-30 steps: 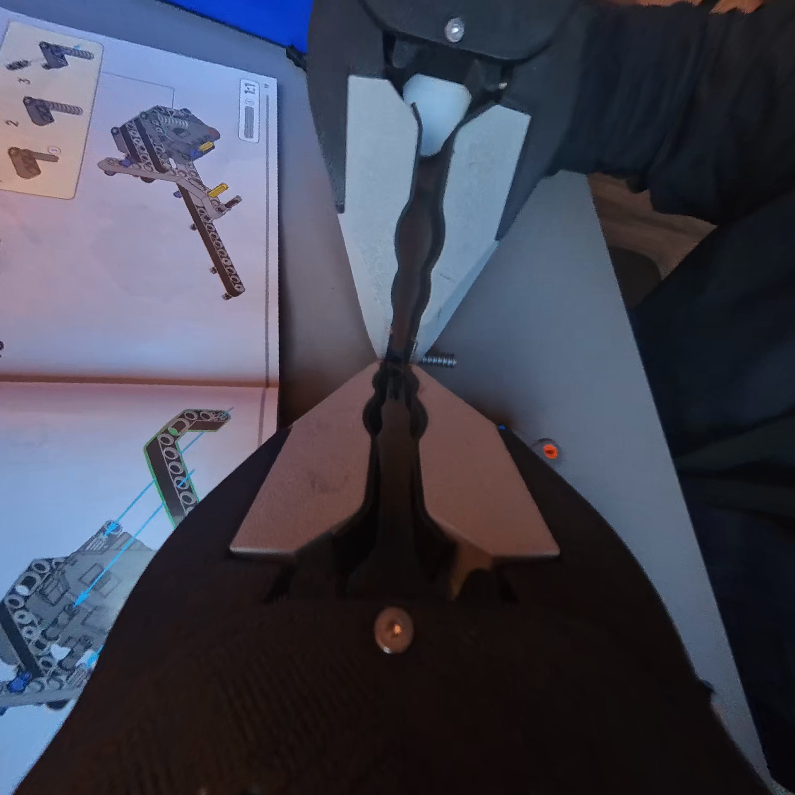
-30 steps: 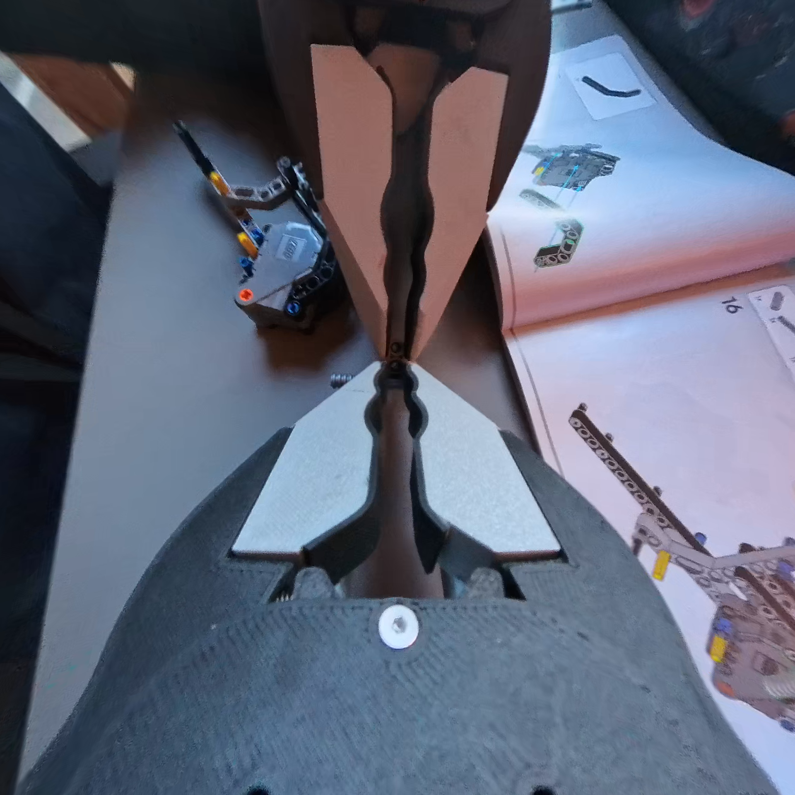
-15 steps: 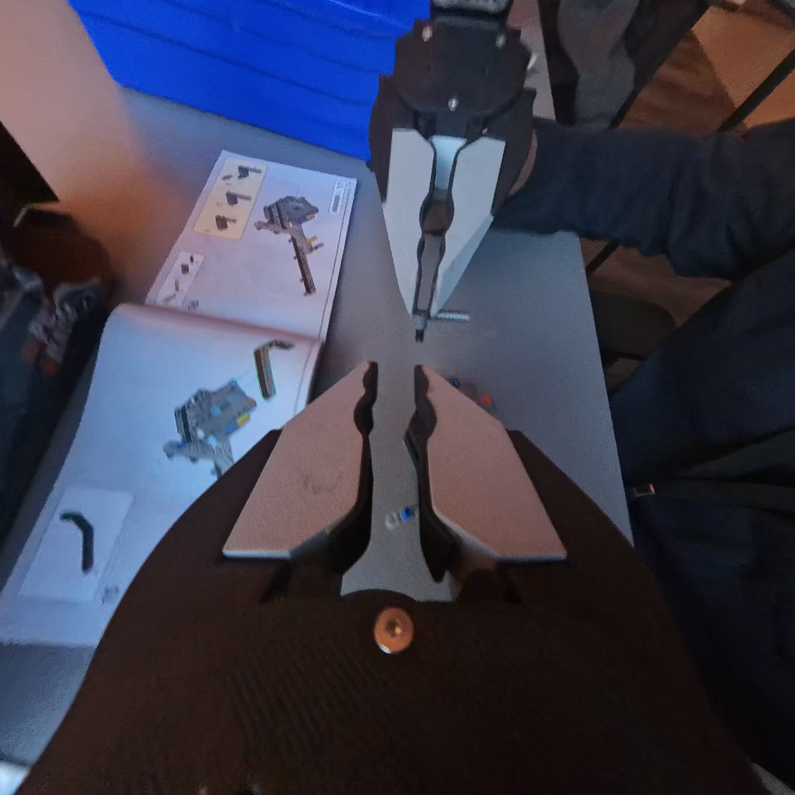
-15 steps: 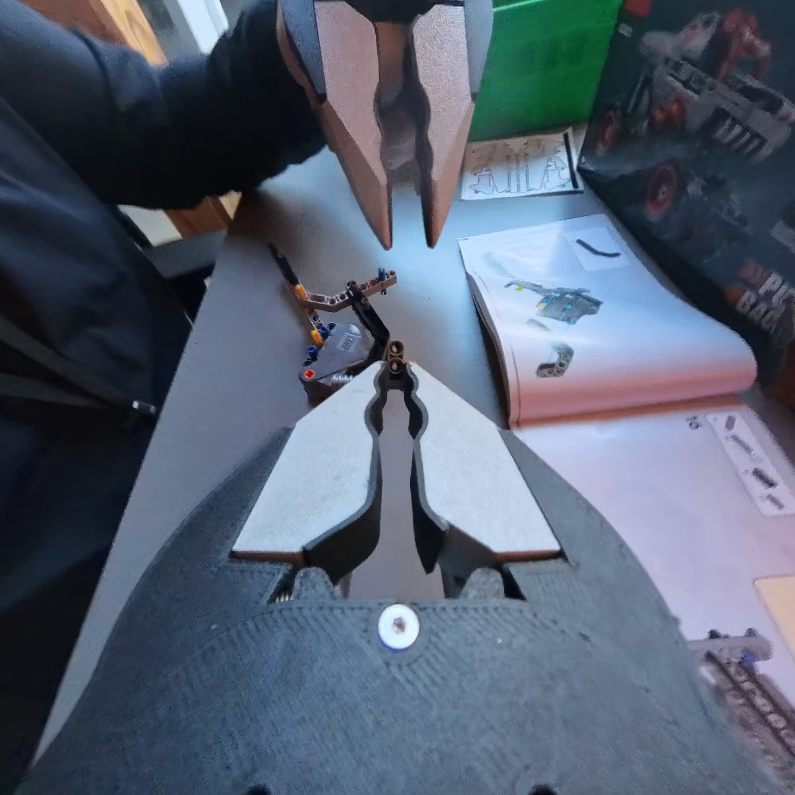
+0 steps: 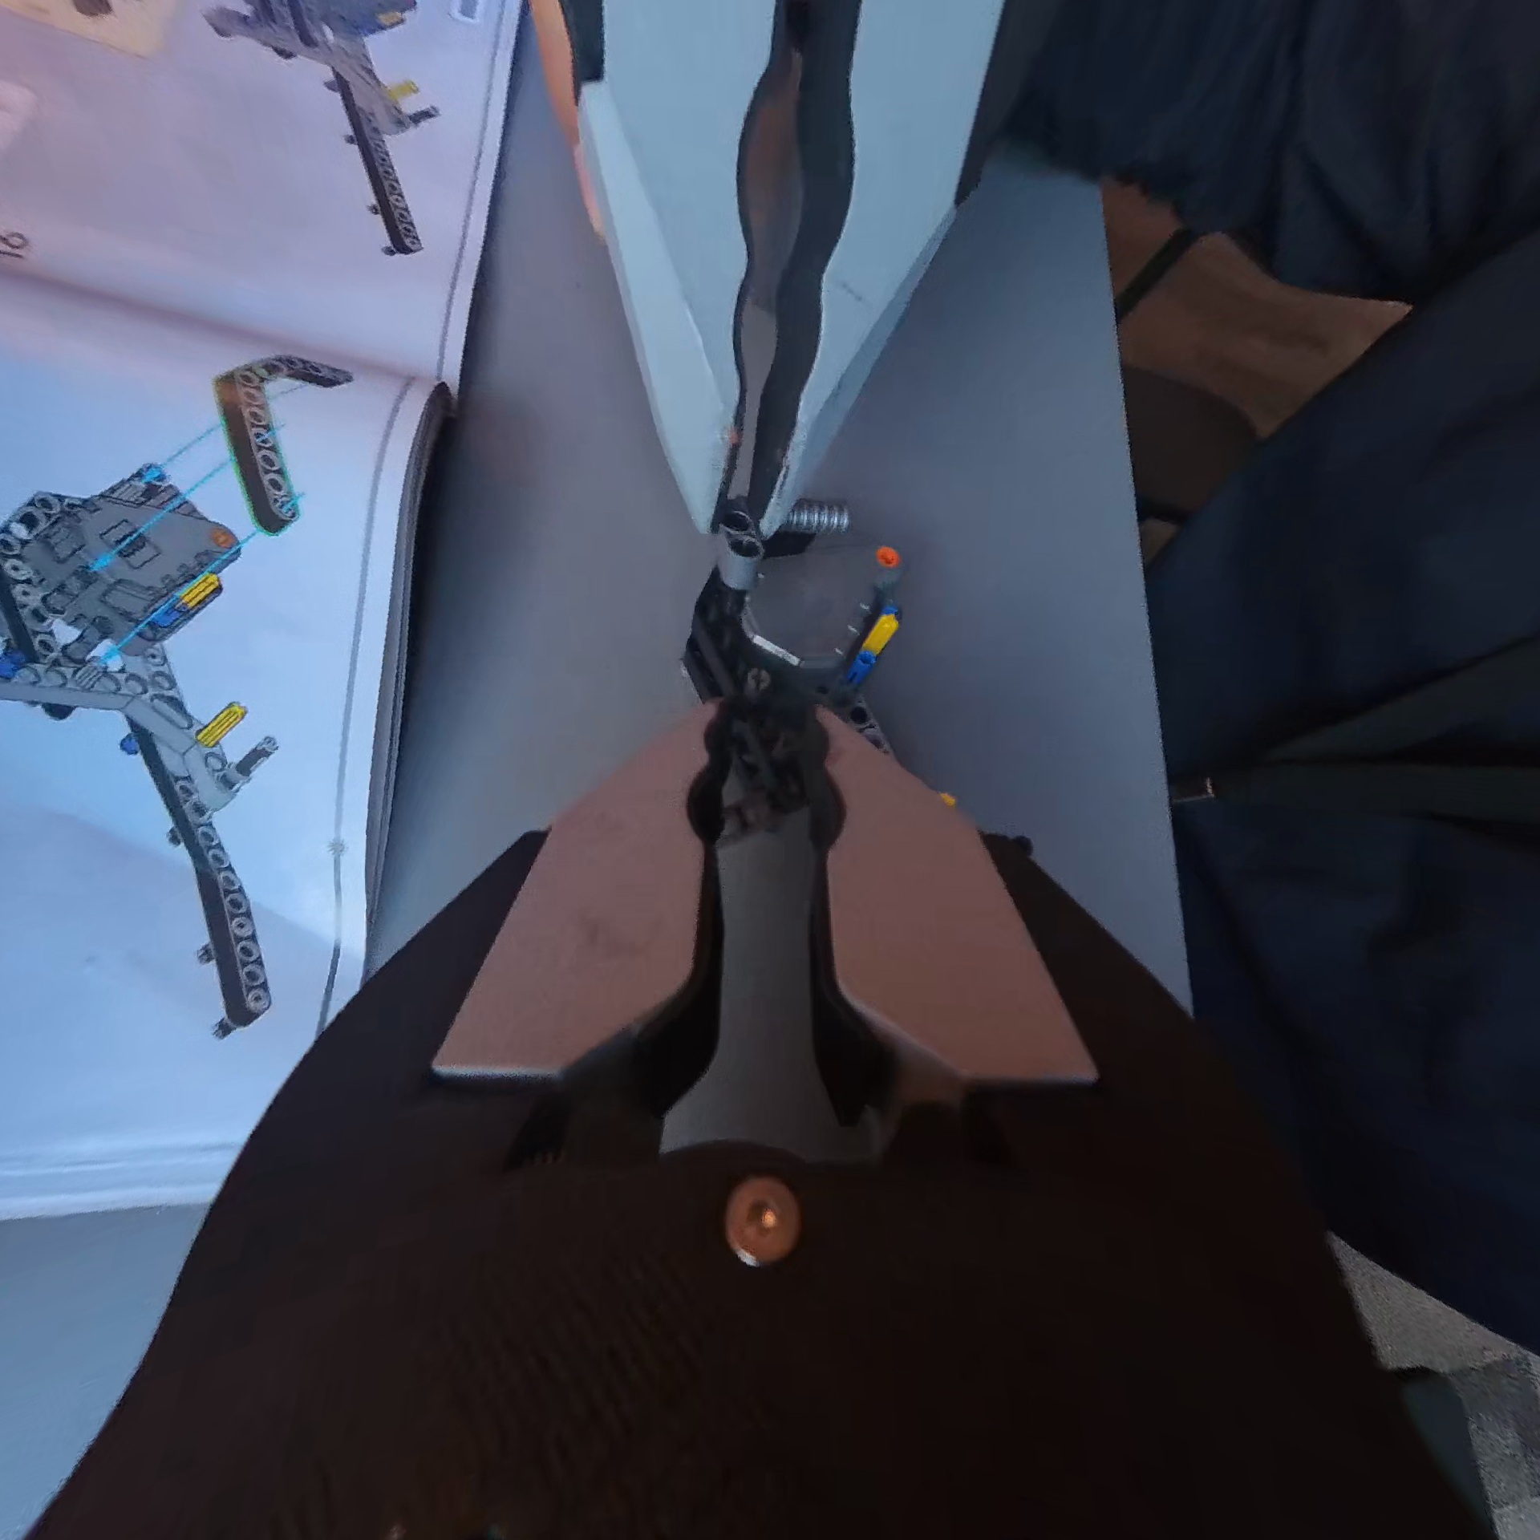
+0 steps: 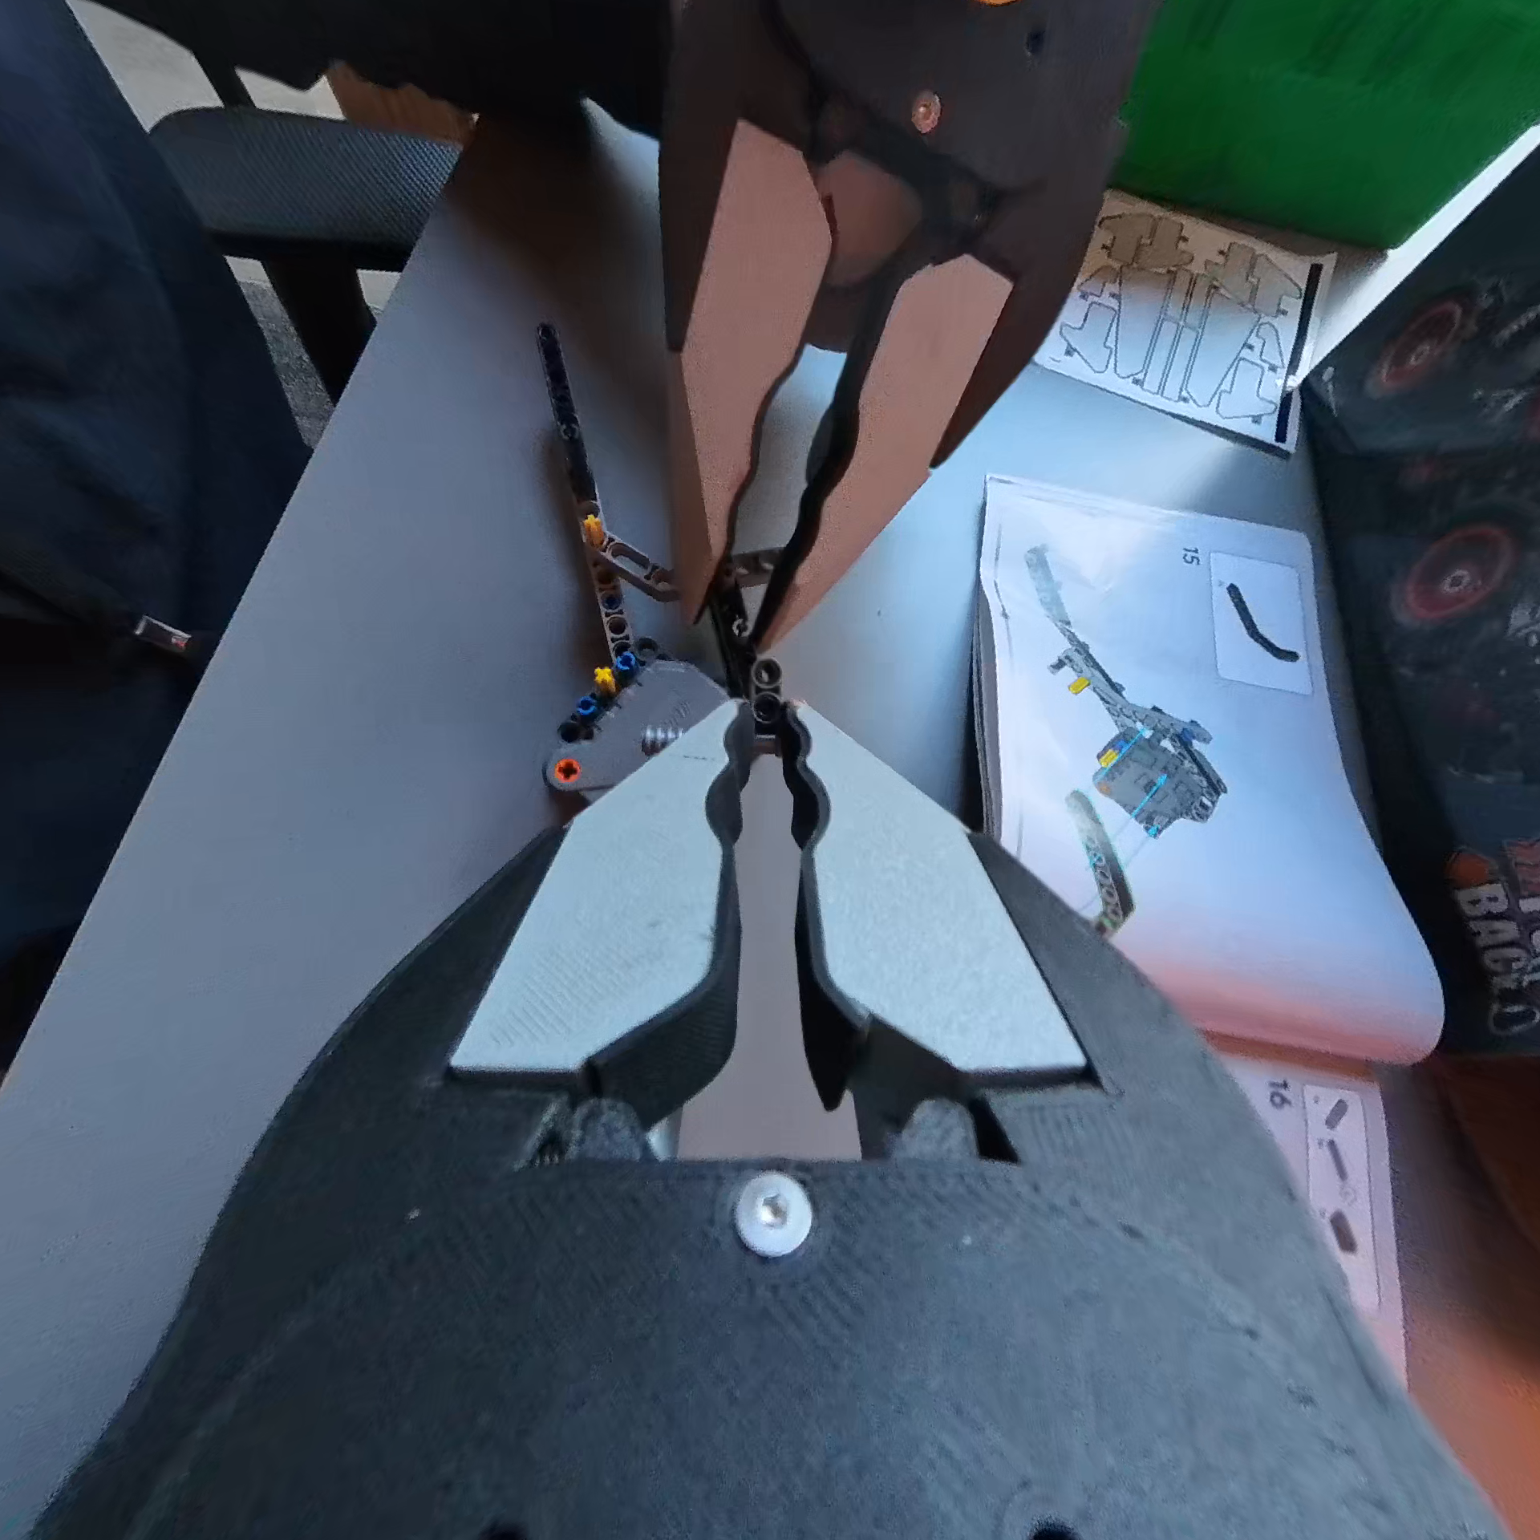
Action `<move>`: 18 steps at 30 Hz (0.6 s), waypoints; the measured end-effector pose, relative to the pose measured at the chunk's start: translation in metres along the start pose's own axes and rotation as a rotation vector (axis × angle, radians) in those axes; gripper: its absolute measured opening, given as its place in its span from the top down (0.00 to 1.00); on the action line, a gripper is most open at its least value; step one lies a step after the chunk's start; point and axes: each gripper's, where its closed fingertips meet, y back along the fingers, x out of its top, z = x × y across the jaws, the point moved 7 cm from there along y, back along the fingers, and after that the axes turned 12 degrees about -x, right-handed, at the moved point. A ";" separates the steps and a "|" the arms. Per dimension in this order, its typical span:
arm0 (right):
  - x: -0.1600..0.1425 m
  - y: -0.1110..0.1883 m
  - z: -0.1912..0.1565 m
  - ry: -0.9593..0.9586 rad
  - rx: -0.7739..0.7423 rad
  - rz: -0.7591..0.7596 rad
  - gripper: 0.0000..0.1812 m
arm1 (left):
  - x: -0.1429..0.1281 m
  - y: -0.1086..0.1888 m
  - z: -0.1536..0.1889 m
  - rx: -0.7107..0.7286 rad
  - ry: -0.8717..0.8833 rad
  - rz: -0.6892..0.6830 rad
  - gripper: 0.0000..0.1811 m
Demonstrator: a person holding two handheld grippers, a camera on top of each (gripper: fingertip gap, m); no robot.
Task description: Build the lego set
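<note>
A partly built lego assembly (image 5: 804,621), a grey block with an orange pin, yellow and blue pins and black beams, lies on the grey table (image 5: 542,583). My left gripper (image 5: 762,733), with brown fingers, is shut on a black beam of it. My right gripper (image 5: 742,521), with grey fingers, reaches in from the top, shut on a small black connector (image 5: 743,537) just above the assembly. In the right wrist view the right gripper (image 6: 762,717) holds the connector (image 6: 765,687). The left gripper (image 6: 733,625) meets it above the assembly (image 6: 633,742).
An open instruction booklet (image 5: 167,583) lies left of the assembly and shows in the right wrist view (image 6: 1167,750). A sticker sheet (image 6: 1192,333), a green box (image 6: 1333,100) and a dark set box (image 6: 1458,583) sit behind. A person's dark clothing (image 5: 1375,583) borders the table edge. Left tips to right tips: about 4 cm.
Half a second ago both grippers were raised and apart, the left one open. Now both are down at the assembly; the left has shut on its black beam, the right still holds the connector.
</note>
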 end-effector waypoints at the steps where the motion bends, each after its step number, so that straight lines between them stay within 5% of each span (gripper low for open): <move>1: -0.002 0.004 -0.001 0.002 -0.006 -0.009 0.97 | 0.001 -0.002 -0.001 0.001 -0.008 -0.003 0.92; 5: -0.013 0.063 0.006 0.046 -0.194 -0.011 0.97 | 0.004 -0.004 -0.001 -0.006 -0.039 -0.028 0.94; 10: -0.031 0.166 0.034 -0.176 -0.542 0.242 0.98 | 0.010 -0.010 -0.005 -0.048 -0.054 -0.029 0.96; 18: -0.038 0.185 0.034 -0.147 -0.738 0.220 0.98 | 0.009 -0.017 -0.002 -0.036 -0.048 0.052 0.97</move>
